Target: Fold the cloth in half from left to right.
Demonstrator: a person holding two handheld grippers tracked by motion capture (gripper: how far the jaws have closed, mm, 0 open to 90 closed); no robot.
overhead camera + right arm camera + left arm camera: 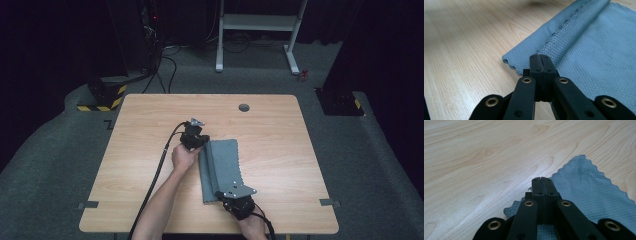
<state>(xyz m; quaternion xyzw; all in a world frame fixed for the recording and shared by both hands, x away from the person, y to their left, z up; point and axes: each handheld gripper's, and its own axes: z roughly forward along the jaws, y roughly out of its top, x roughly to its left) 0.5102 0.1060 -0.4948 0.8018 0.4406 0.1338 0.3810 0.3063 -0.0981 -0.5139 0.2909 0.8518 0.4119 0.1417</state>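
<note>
No brand or writing to read anywhere here, the cloth (220, 167) is plain grey-blue with a little diamond weave and a wavy edge. It lies on the wooden counter (150, 130) about midway between the left and right edges, closer to the near edge than the far one, and its left side is folded over onto itself in a long strip.

The left gripper (196, 141) sits at the far left corner of the cloth, hand (183, 158) wrapped around it from behind, forearm coming in diagonally from the near edge, cable trailing back along the arm. In the left gripper view its fingers (537, 187) are clenched tight together with the cloth edge right at the tips, looks pinched between them.

The right gripper (231, 197) is at the near end of the cloth, close to the near edge of the counter, grey plate on top. Its fingers (536, 65) are clenched too, nipping the folded cloth edge.
</note>
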